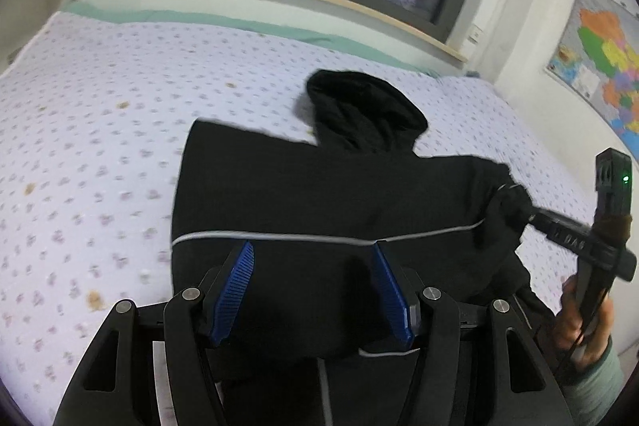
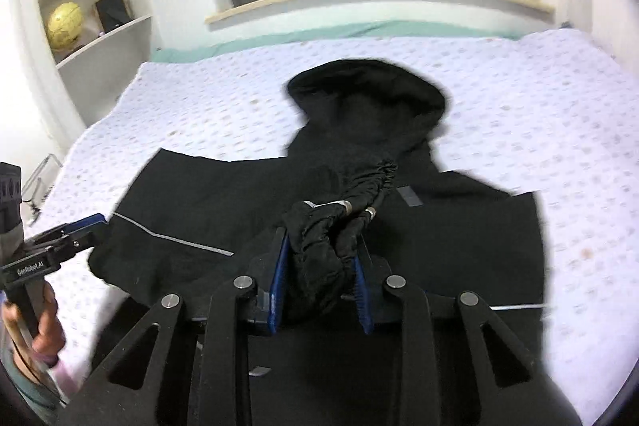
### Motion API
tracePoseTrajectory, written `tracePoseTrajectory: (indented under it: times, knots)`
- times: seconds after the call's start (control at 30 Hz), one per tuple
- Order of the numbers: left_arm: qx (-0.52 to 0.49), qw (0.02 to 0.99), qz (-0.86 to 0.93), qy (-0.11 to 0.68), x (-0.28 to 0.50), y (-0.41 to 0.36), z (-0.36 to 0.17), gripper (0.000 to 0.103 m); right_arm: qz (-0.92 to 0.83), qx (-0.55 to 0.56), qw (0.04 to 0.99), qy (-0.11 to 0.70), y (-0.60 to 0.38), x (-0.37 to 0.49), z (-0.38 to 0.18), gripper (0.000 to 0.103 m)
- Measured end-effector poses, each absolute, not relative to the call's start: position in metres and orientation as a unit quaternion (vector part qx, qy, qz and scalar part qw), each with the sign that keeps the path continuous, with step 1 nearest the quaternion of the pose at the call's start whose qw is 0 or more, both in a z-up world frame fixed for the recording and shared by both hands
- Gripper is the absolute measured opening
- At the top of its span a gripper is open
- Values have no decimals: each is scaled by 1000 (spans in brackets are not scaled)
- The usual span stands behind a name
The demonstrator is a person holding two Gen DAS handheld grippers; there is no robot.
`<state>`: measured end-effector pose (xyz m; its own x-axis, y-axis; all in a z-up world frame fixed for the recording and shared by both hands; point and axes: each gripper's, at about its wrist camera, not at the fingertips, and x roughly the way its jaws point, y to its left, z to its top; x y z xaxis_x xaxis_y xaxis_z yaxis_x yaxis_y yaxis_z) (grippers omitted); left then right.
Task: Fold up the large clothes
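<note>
A black hooded jacket (image 1: pixel 319 194) with thin grey piping lies spread on the bed, hood (image 1: pixel 363 110) pointing toward the window. My left gripper (image 1: pixel 311 250) hovers open over the jacket's lower body, its blue pads (image 1: pixel 239 278) wide apart and empty. My right gripper (image 2: pixel 319 246) is shut on the bunched elastic sleeve cuff (image 2: pixel 319 246) and holds it above the jacket's middle (image 2: pixel 239 202). In the left wrist view the right gripper (image 1: pixel 515 202) shows at the right, gripping the sleeve. In the right wrist view the left gripper (image 2: pixel 86 226) shows at the left edge of the jacket.
The bed has a white floral sheet (image 1: pixel 100 130) with a green edge at the wall. A window and wooden sill (image 2: pixel 379 2) lie beyond. A bookshelf with a yellow globe (image 2: pixel 64 24) stands left; a wall map (image 1: pixel 599 66) hangs right.
</note>
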<state>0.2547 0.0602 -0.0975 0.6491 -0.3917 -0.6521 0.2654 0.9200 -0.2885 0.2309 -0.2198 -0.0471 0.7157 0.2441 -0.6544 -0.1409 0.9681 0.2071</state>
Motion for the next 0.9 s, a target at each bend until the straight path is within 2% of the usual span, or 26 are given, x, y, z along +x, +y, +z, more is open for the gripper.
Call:
tracePoseTrajectory:
  times: [0.23,0.37,0.53,0.6,0.67,0.77,0.83,0.9]
  knots:
    - [-59,882,-215,414,278,0,-126,63,22,62,923,380,-305,223,-70,33]
    - [-50,860,-206,465,299,-26,-168,63,0,57,900,433,-324,232,-118,33]
    - [-58,853,-205,477,306,-25,-188,62,-8,76,877,474,-338,233,-158,37]
    - [-63,849,-208,481,307,-23,-185,62,-7,88,874,478,-344,231,-156,43]
    - [-64,849,-207,481,307,-19,-182,63,-12,102,874,476,-352,222,-142,56]
    - [-75,858,-210,463,297,-11,-162,63,-22,109,891,440,-356,207,-108,65]
    - [-85,862,-221,448,292,-9,-148,63,-10,112,904,413,-350,202,-83,70]
    - [-99,866,-230,432,290,-10,-131,63,15,108,909,401,-332,205,-66,70]
